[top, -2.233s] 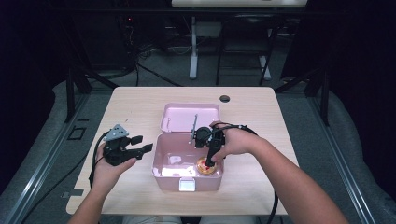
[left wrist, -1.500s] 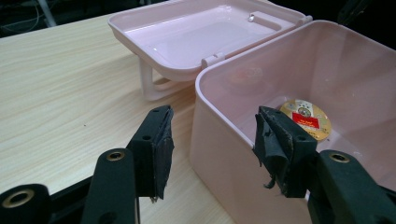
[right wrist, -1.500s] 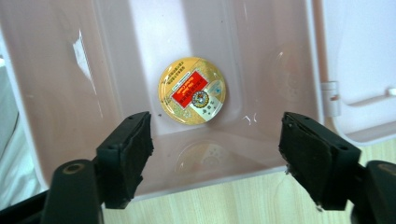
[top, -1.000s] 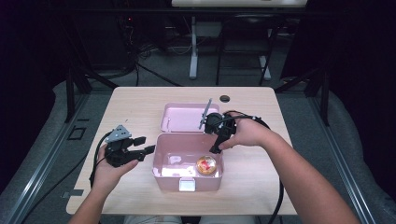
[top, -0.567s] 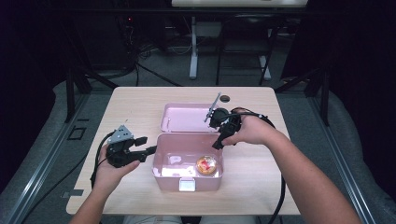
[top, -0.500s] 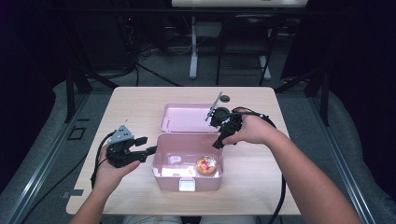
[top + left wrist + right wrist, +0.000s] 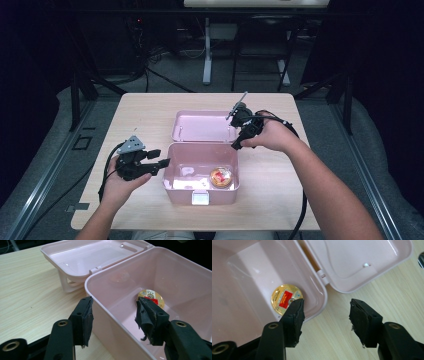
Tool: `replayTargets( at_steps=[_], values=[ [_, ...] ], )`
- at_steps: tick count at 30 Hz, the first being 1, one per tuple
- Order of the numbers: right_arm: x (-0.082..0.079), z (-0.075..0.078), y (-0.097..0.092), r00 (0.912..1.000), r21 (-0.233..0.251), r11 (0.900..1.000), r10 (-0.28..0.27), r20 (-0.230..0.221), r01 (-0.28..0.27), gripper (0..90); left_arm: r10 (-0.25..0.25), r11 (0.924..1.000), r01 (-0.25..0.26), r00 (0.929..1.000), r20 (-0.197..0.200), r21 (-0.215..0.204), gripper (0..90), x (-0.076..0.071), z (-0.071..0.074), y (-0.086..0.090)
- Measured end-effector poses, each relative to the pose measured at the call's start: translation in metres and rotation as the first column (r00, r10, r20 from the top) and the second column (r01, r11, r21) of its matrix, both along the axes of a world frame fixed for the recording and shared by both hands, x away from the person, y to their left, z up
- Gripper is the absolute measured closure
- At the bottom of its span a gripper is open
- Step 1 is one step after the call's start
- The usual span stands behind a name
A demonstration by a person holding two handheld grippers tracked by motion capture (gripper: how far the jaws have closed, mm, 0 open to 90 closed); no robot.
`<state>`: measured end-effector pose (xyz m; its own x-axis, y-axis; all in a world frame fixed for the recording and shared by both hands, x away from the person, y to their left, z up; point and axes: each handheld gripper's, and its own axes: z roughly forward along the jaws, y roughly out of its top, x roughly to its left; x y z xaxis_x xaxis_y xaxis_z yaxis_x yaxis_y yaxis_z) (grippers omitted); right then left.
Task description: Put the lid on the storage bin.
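A pink box (image 7: 200, 172) stands open on the table (image 7: 150, 107), its lid (image 7: 202, 125) laid flat behind it. A round gold tin (image 7: 221, 177) lies inside the box, at its right end near the front wall. The left claw (image 7: 162, 159) is released, its jaws astride the box's left wall without pressing it. The right claw (image 7: 238, 144) hangs over the box's back right corner; its jaws have just been closing, with nothing between them.

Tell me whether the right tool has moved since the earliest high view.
Yes. The right tool, empty, its jaws just closing, was down inside the pink box over the round tin; now it hangs by the box's back right corner.
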<state>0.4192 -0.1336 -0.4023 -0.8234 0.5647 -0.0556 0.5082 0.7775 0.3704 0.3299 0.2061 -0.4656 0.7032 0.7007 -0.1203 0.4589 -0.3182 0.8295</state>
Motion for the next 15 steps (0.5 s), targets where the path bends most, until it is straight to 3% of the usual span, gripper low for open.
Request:
replayTargets(
  at_steps=[8,15],
  values=[
    [0.011,-0.005,-0.005,0.9920,0.048,0.9908,-0.126,-0.001,0.126,47.1,-0.019,0.9998,0.019,0.9998,-0.009,-0.007,50.0,0.001,-0.004,-0.004],
    [0.016,-0.010,-0.003,0.9891,0.068,0.9870,-0.147,0.010,0.146,47.2,-0.032,0.9993,0.032,0.9994,-0.016,0.017,53.5,0.001,-0.008,-0.007]
  ],
)
